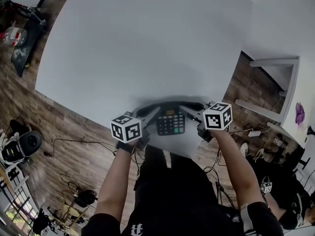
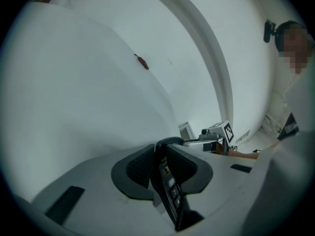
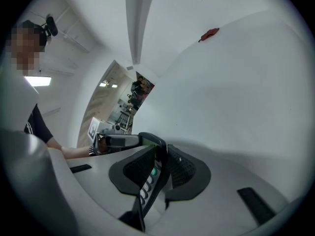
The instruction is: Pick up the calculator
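Clamping the calculator (image 1: 171,122) by its opposite side edges, the left gripper (image 2: 161,165) and right gripper (image 3: 158,167) are each closed tight on it, likely to keep it level, seemingly just over the white table's (image 1: 128,53) near edge.

a wide white bench (image 1: 147,43) stands on a dark wood-plank floor (image 1: 34,117). thin black cables (image 1: 69,141) trail over the floor at left. a white frame (image 1: 275,63) and a small purple thing (image 1: 299,113) show at right.
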Tool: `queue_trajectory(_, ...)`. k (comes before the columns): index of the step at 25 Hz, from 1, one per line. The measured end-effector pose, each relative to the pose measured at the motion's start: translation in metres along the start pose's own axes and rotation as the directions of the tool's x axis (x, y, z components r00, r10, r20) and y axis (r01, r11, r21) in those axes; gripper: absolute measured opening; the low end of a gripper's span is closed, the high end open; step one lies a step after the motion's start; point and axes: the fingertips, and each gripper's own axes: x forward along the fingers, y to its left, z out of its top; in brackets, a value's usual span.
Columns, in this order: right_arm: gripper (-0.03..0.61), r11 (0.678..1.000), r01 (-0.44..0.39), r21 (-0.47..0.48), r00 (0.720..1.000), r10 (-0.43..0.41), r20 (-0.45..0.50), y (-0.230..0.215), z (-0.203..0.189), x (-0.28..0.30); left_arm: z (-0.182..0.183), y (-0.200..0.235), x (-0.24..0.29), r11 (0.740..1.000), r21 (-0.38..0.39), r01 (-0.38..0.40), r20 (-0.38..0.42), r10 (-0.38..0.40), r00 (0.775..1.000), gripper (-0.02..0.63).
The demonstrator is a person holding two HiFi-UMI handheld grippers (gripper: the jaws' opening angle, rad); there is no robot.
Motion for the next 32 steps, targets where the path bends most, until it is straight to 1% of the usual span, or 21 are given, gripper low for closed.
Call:
queue_trajectory(7,0.084,1.000,-0.016,0.002,0.999,0.016,0.050,0.036,0.019,-0.027,0.018,-0.038,-0.022,1.000,-0.008,0.003,0.059,-0.002,0.998,0.078)
queue_trajectory(13,0.081,0.999,-0.027,-0.033,0.996,0.029,0.082,0.068,0.036,-0.053,0.034,-0.073,-0.040,1.000,-0.002,0.012,0.094,-0.011,0.996,0.078)
queue_trajectory(17,0.080,0.998,-0.038,-0.058,0.992,0.045,0.117,0.094,0.046,-0.070,0.044,-0.098,-0.056,1.000,0.002,0.021,0.135,-0.021,0.991,0.078)
queue_trajectory(22,0.080,0.995,-0.059,-0.077,0.985,0.071,0.158,0.122,0.055,-0.096,0.051,-0.132,-0.072,1.000,0.012,0.016,0.184,-0.018,0.983,0.078)
queue_trajectory(28,0.078,0.993,-0.076,-0.087,0.975,0.093,0.203,0.163,0.059,-0.122,0.055,-0.170,-0.098,0.999,0.040,0.028,0.207,-0.036,0.978,0.078)
queue_trajectory(32,0.075,0.989,-0.084,-0.119,0.969,0.109,0.222,0.189,0.061,-0.142,0.058,-0.197,-0.112,0.997,0.071,0.040,0.221,-0.055,0.974,0.078)
